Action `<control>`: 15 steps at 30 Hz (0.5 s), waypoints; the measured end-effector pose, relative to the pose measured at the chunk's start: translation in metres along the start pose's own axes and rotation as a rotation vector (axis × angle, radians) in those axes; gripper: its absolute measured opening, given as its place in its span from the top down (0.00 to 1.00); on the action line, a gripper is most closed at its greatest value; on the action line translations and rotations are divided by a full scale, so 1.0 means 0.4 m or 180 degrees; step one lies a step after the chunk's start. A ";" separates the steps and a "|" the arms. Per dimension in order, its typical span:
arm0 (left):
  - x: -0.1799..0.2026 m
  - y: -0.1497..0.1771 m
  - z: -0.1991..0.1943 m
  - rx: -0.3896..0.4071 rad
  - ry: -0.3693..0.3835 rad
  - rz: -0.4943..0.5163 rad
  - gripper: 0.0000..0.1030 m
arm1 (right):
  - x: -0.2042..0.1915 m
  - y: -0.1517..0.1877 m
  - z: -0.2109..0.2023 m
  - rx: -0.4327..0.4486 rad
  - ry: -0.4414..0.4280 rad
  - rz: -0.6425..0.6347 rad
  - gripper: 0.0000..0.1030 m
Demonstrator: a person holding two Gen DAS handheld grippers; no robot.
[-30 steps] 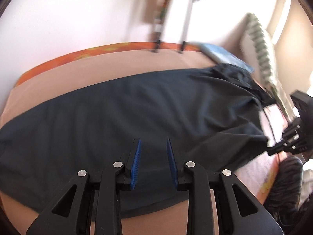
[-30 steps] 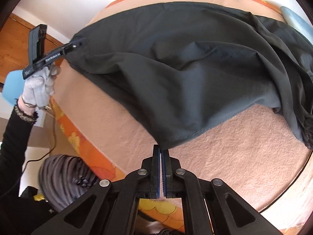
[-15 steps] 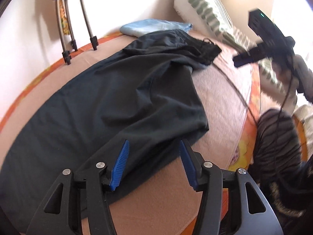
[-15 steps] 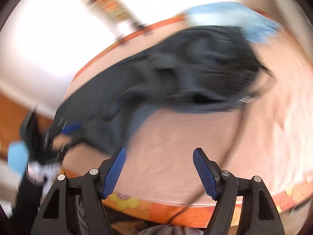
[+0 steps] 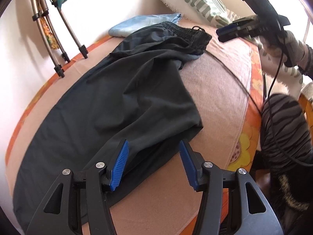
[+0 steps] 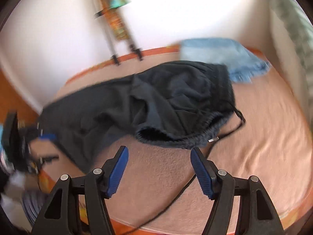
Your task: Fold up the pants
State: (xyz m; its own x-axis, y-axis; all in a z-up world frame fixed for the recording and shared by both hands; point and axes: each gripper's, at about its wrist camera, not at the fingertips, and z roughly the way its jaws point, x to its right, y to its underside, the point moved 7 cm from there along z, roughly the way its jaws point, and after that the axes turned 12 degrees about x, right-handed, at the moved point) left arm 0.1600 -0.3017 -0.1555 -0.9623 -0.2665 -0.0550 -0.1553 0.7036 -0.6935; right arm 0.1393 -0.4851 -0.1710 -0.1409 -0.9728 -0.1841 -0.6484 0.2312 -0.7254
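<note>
Since a second ago my right tongs (image 6: 159, 168) have let go of the pants' edge and swung toward the waistband, and my left tongs (image 5: 153, 163) have widened and turned to look along the bed. Left wrist view, nearest: my left tongs stand wide apart with nothing between their blue pads, poised just above the near edge of the black pants (image 5: 121, 101), where one leg is folded over the other. Right wrist view, nearest: my right tongs are likewise spread wide and hold nothing, hovering over bare pink bedspread (image 6: 254, 137) just short of the elastic waistband (image 6: 176, 137); this view is motion-blurred. A thin black cable (image 6: 183, 188) crosses the bedspread between the right tongs' fingers. Middle distance: the pants lie lengthwise on the bed, legs running toward the left tongs, gathered waistband and drawstring (image 5: 197, 28) at the far end. In the left wrist view the right tongs (image 5: 234, 30) appear beyond the waistband, held in a gloved hand (image 5: 289, 45). To the right of the bed, striped grey clothing (image 5: 283, 121) fills the frame edge. Far: a folded light-blue cloth (image 5: 144, 24) lies beside the waistband, a green-patterned pillow (image 5: 193, 2) leans at the head of the bed, and metal tripod legs (image 5: 64, 39) stand against the white wall.
</note>
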 end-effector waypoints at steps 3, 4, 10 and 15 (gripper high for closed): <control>0.011 -0.027 0.017 0.0051 0.0160 -0.0194 0.49 | -0.036 -0.004 0.020 -0.0052 0.0009 -0.0703 0.33; 0.018 -0.033 0.024 0.0053 0.0182 -0.0202 0.49 | -0.041 -0.003 0.029 -0.0071 0.0050 -0.0871 0.33; 0.086 -0.075 0.083 0.0005 0.0372 -0.0096 0.49 | -0.029 0.002 0.077 -0.0287 0.0008 -0.1399 0.88; 0.107 -0.070 0.143 -0.0125 0.0496 -0.0049 0.49 | 0.046 -0.099 0.061 -0.0035 0.0113 -0.1223 0.96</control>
State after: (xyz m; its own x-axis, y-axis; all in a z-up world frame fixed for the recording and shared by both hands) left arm 0.1358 -0.3706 -0.1795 -0.9822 -0.1742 0.0697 -0.1760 0.7262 -0.6646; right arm 0.1808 -0.5118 -0.1619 0.0881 -0.9885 0.1229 -0.6669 -0.1501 -0.7298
